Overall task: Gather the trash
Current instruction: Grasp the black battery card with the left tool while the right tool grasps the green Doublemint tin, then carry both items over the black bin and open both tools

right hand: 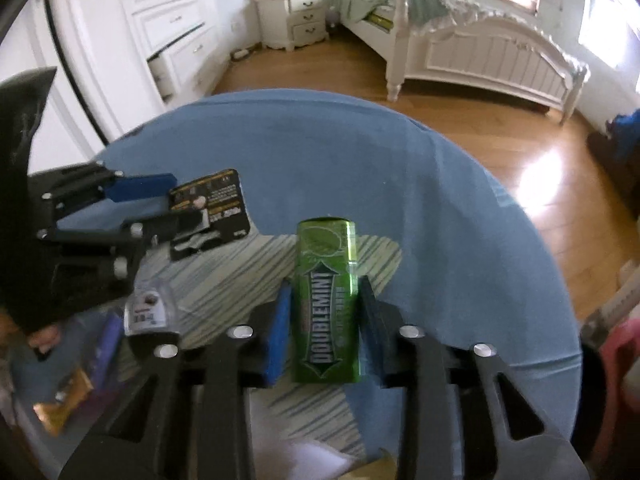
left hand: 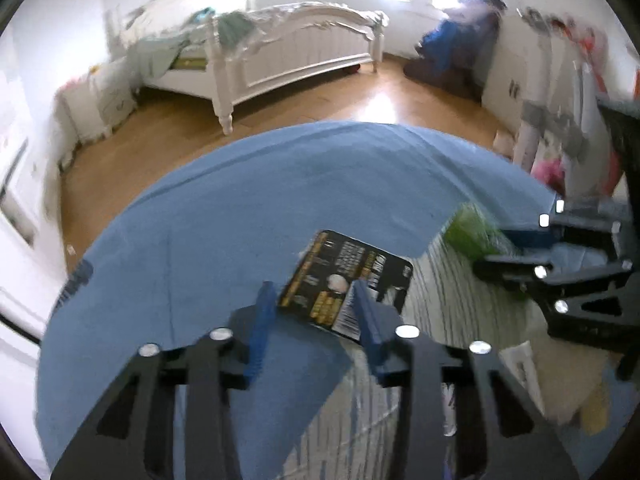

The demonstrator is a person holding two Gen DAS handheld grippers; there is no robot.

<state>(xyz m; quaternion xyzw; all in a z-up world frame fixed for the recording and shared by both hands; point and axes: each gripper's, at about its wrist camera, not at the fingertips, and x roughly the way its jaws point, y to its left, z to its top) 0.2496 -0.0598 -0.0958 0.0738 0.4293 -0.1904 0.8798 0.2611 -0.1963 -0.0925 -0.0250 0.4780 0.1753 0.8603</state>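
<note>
My left gripper (left hand: 314, 294) is shut on a black and gold card package (left hand: 344, 276), held above the blue-clothed table (left hand: 240, 208). It also shows in the right wrist view (right hand: 210, 200) at the left, with the left gripper (right hand: 172, 196) on it. My right gripper (right hand: 324, 292) is shut on a green Doublemint gum pack (right hand: 326, 300). In the left wrist view the right gripper (left hand: 496, 248) holds the blurred green pack (left hand: 474, 234) at the right. Both are over a clear plastic bag with a striped pattern (right hand: 224, 276).
Other wrappers lie in the bag, a gold one (right hand: 64, 404) and a small blister pack (right hand: 146, 308). A white bed (left hand: 280, 52), a nightstand (right hand: 298, 20) and white wardrobes (right hand: 160, 28) stand on the wooden floor (left hand: 168, 136). A clothes rack (left hand: 560, 120) is at the right.
</note>
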